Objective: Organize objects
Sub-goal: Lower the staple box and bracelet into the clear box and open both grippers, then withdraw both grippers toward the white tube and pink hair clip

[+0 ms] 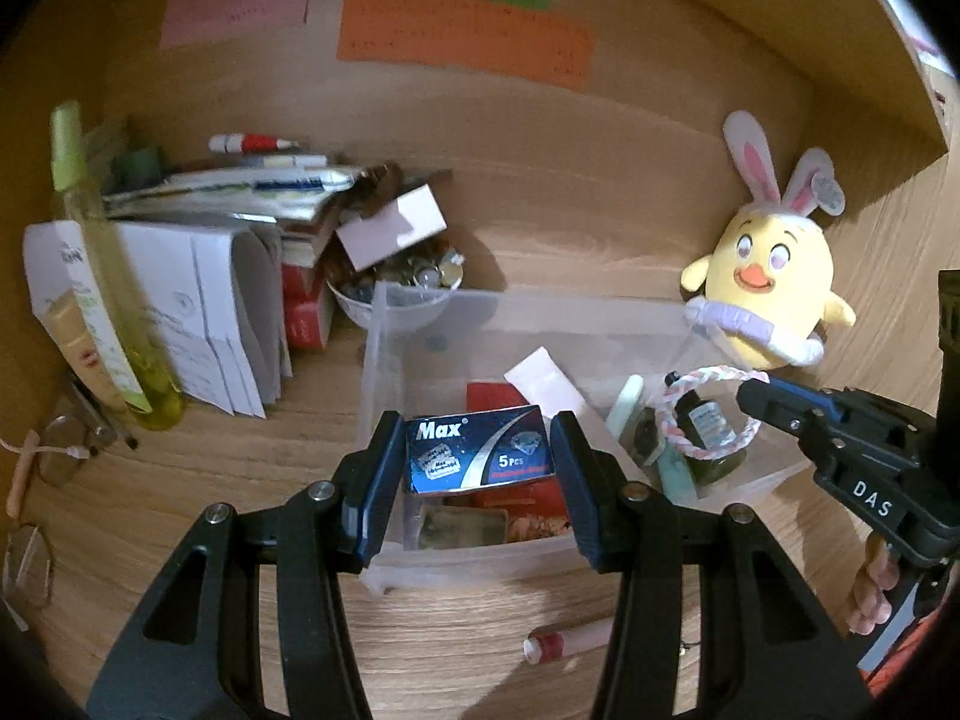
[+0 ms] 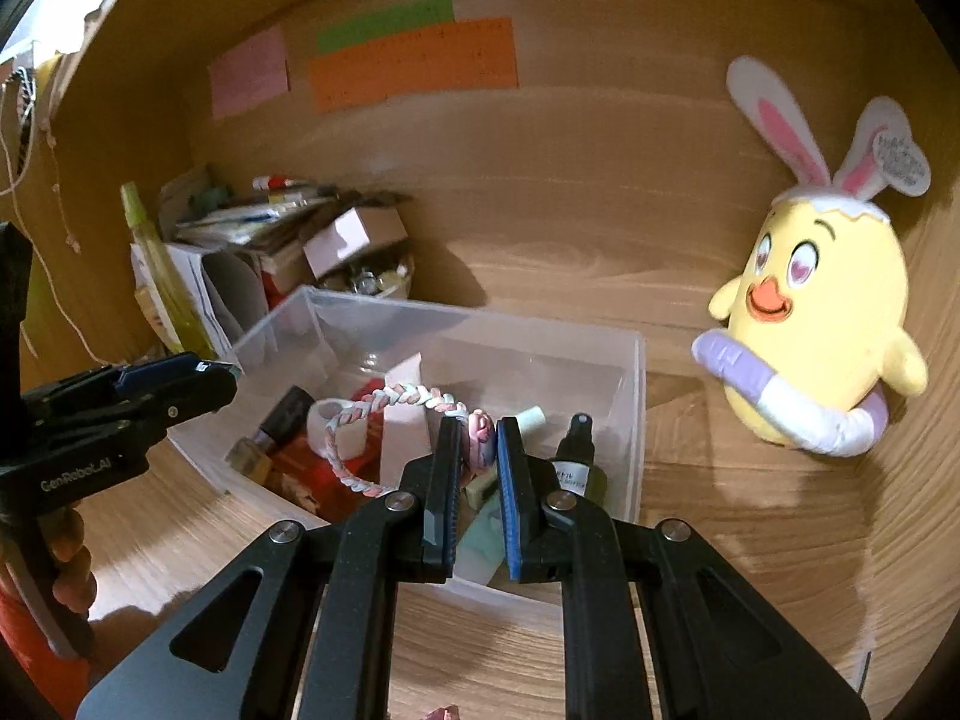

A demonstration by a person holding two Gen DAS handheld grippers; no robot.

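Note:
A clear plastic bin (image 1: 384,324) (image 2: 636,396) stands on the wooden desk and holds small items. My left gripper (image 1: 477,450) is above the bin's near side with a blue "Max" razor blade box (image 1: 477,447) between its jaws; the jaws stand just off the box's sides, with a gap on the right. My right gripper (image 2: 480,444) is shut on a pink-and-white braided hair band (image 2: 384,402) above the bin's right part; the band also shows in the left wrist view (image 1: 708,414). A small dark spray bottle (image 2: 579,456) and a white tube (image 1: 543,381) lie inside.
A yellow chick plush with bunny ears (image 1: 768,282) (image 2: 822,324) sits right of the bin. A pile of papers and books (image 1: 228,252), a bowl of small items (image 1: 408,288) and a green spray bottle (image 1: 114,300) stand left. Glasses (image 1: 54,450) and a lip balm (image 1: 558,642) lie on the desk.

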